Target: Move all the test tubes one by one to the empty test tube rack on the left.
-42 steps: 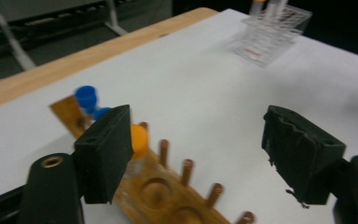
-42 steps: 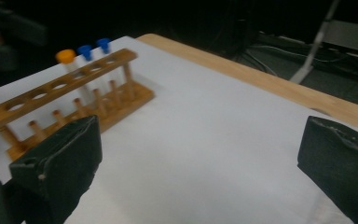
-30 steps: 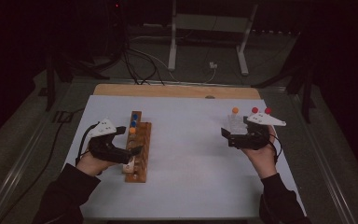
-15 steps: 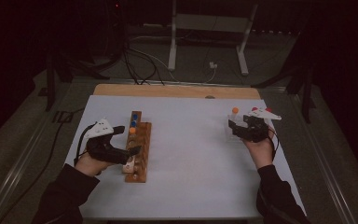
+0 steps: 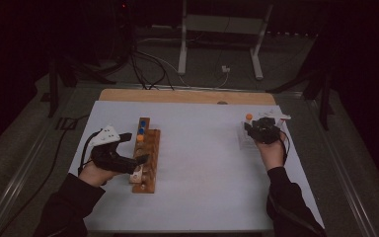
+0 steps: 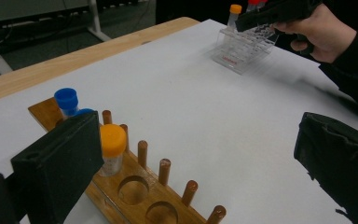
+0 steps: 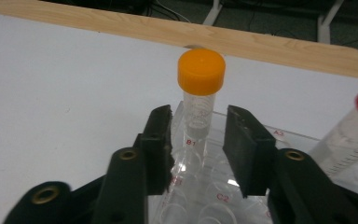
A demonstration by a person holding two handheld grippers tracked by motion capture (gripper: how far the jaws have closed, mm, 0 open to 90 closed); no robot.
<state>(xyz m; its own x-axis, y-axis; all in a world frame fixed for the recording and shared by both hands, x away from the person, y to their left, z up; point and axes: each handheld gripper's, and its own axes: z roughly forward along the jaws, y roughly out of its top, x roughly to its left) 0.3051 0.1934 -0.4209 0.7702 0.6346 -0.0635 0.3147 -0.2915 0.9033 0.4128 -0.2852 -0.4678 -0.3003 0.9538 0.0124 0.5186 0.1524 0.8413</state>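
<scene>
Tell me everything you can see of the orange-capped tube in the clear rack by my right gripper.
The orange-capped tube is a clear plastic tube with printed graduation marks and a round orange screw cap. It stands upright in the clear rack, in a slot at the rack's far edge beside the red label B1. The right gripper has its jaws to either side of the tube's lower part, just short of it, and they have just been closing; the pads do not yet press on it. A red-capped tube leans nearby.

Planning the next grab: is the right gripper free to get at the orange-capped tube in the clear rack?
Probably yes. The right gripper faces the orange-capped tube, jaws just closing with nothing between them; the red-capped tube stands aside.
</scene>
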